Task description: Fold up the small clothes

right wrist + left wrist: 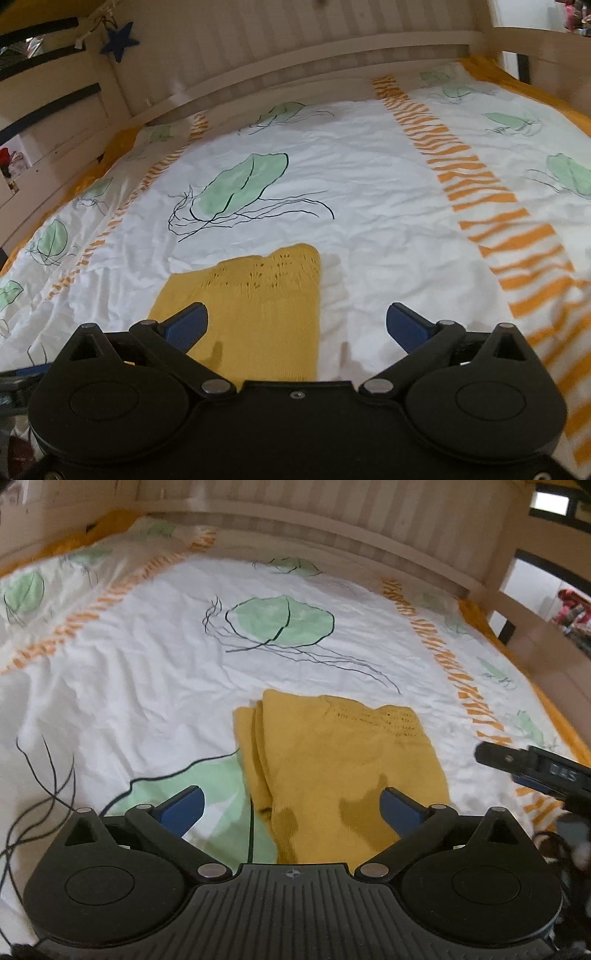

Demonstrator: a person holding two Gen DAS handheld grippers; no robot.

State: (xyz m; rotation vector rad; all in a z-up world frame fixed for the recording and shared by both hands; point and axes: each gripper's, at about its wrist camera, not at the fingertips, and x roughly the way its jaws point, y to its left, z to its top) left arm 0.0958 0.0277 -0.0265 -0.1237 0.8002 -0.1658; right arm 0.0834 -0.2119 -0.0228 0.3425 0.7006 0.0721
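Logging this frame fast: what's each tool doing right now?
Left tool: open, holding nothing, above the yellow garment.
Right tool: open, holding nothing.

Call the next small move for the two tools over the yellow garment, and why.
Probably lift both away and end this fold. The yellow garment already lies flat in stacked layers on the bedsheet, edges fairly lined up on its left side. The left tool and right tool both stand open above it, holding nothing. If another fold is wanted, I cannot tell from here.
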